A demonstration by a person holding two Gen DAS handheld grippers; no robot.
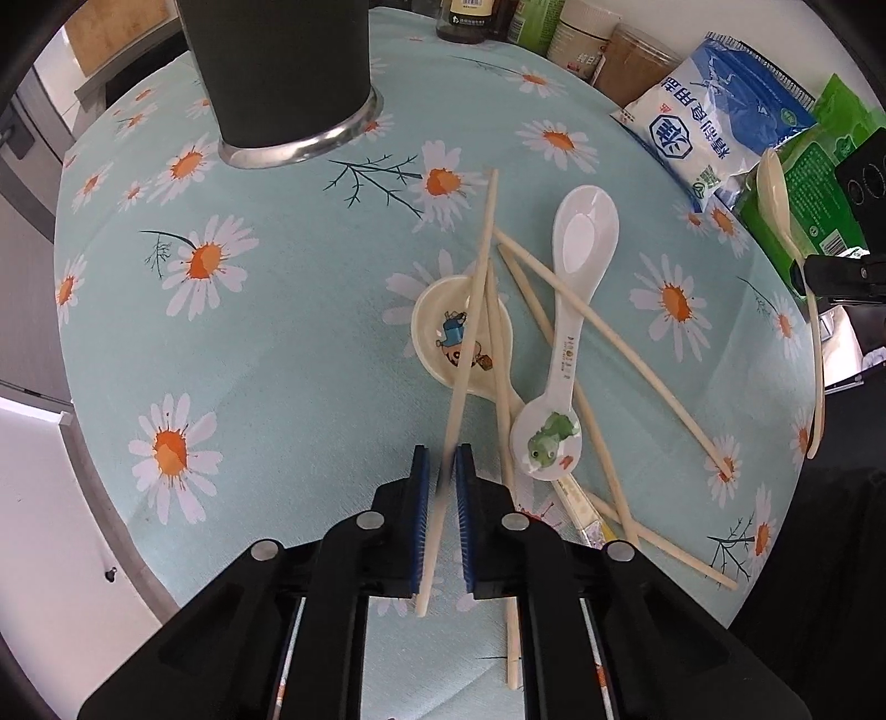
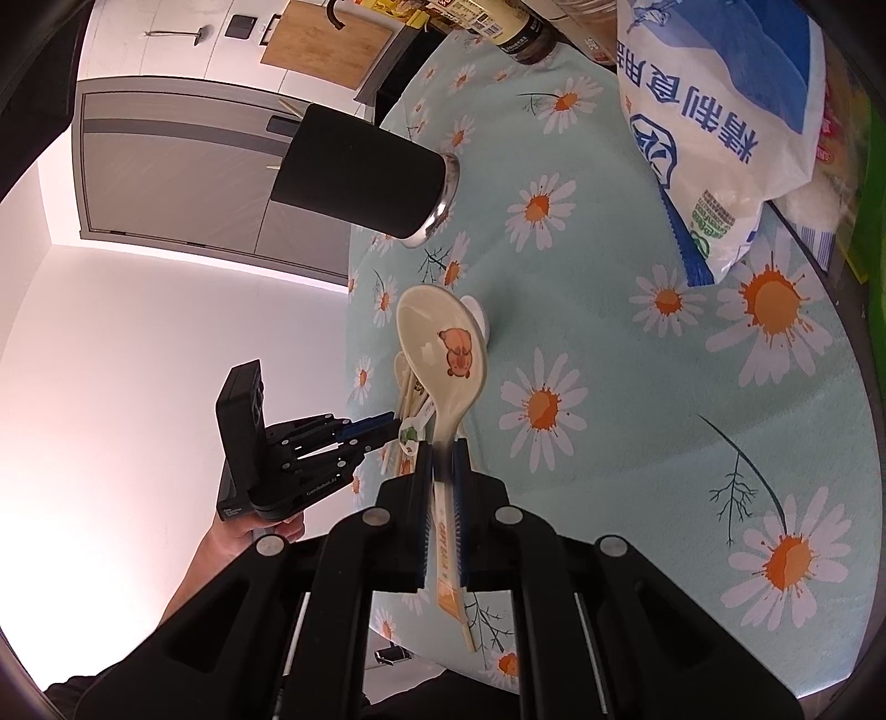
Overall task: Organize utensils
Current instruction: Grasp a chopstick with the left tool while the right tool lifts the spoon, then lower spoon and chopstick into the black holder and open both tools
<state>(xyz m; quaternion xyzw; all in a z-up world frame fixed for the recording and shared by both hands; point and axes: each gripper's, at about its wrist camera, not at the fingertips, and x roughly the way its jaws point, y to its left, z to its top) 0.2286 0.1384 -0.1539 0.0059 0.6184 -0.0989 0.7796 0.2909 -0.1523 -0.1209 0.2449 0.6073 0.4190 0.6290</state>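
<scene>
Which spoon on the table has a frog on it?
The white spoon lying bowl-down over the chopsticks; the frog sits on its handle end. The cream one shows cartoon figures.

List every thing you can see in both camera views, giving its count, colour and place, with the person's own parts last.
Held chopstick: one, pale wood, in left gripper.
Held spoon: one, cream, bear print, in right gripper.
Loose chopsticks: several, pale wood, crossed mid-table.
Table spoons: three, white or cream, among chopsticks.
Utensil cup: one, black, steel rim, far side.
Salt bag: one, blue-white, table's right.
Green packet: one, beside salt.
Jars and bottles: several, back edge.
Tablecloth: teal, daisies.
Left gripper: black, shut.
Right gripper: black, shut.
Hand: one, holding left gripper.
</scene>
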